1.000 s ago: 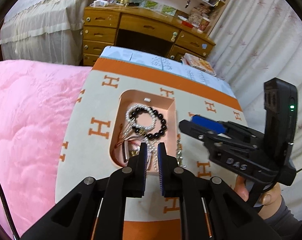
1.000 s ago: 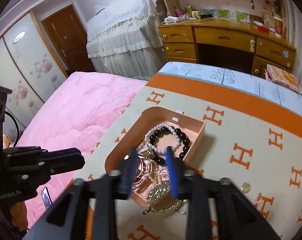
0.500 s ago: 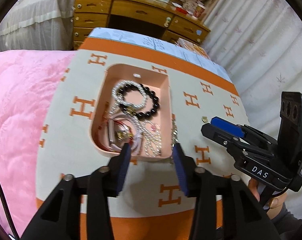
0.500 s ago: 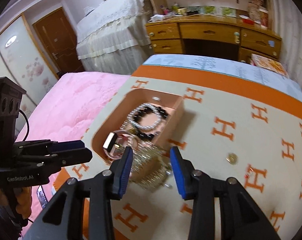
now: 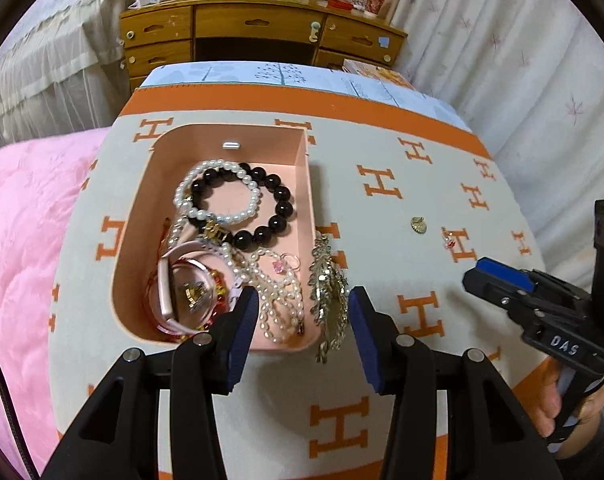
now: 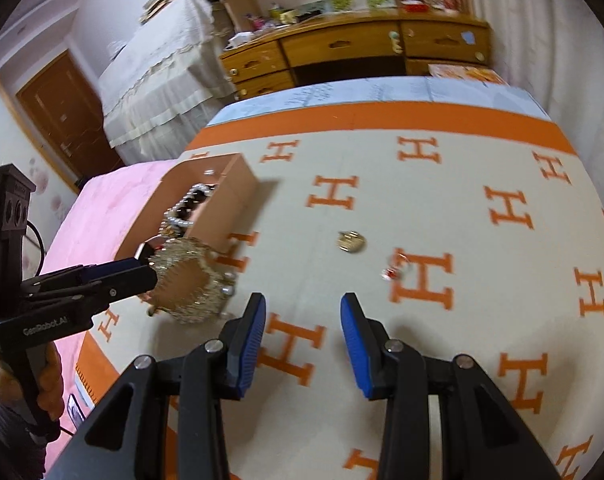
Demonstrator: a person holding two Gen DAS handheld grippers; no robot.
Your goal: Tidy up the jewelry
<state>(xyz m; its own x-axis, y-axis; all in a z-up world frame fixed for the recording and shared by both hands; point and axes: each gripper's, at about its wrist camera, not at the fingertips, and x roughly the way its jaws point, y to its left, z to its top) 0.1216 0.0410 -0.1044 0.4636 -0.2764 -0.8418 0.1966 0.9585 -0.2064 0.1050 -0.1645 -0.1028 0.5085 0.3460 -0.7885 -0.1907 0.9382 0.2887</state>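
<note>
A pink jewelry box holds a black bead bracelet, a pearl bracelet, pearl strands and a pink bangle. A gold leafy bracelet hangs over the box's right front wall; it also shows in the right wrist view. My left gripper is open and empty, just in front of the box. My right gripper is open and empty over the cloth, right of the box. A gold pendant and a small red charm lie loose on the cloth.
The box sits on a cream and orange H-patterned cloth. A pink quilt lies to the left. A wooden desk with drawers stands at the back, curtains to the right.
My left gripper has opened wide and drawn back from the box. My right gripper has swung right, away from the box and the gold bracelet, toward the loose pendant and charm.
</note>
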